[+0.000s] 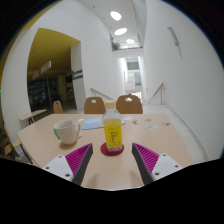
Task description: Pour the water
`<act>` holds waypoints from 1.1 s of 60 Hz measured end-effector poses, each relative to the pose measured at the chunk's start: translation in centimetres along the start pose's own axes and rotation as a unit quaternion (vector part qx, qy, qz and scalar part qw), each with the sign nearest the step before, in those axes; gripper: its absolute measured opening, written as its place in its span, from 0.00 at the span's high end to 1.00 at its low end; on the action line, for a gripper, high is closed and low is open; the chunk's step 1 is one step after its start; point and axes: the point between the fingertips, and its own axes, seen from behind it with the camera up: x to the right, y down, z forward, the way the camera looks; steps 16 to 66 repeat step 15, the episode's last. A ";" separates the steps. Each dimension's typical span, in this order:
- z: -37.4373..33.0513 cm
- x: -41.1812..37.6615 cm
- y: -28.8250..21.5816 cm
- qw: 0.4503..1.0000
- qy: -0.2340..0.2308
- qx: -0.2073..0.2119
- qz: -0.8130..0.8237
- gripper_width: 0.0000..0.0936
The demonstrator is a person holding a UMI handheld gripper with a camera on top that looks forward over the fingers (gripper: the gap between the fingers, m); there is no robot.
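A clear bottle with a yellow label (113, 133) stands upright on a round dark red coaster (112, 150) on the light wooden table (150, 140). A pale green mug (66, 131) with its handle toward the bottle stands to the bottle's left. My gripper (112, 162) is open and empty, its pink-padded fingers (79, 160) spread wide. The bottle and coaster stand just ahead of the fingers, centred between them.
Two wooden chairs (128, 103) stand at the table's far side. Small white papers (151, 124) lie at the far right of the table. A white-walled hallway with ceiling lights runs beyond, and a yellow-walled room opens on the left.
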 end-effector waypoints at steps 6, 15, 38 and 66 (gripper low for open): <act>-7.6 1.6 1.2 1.000 -0.007 -0.010 0.010 0.09; -16.8 4.5 3.9 0.999 -0.011 -0.025 0.034 0.09; -16.8 4.5 3.9 0.999 -0.011 -0.025 0.034 0.09; -16.8 4.5 3.9 0.999 -0.011 -0.025 0.034 0.09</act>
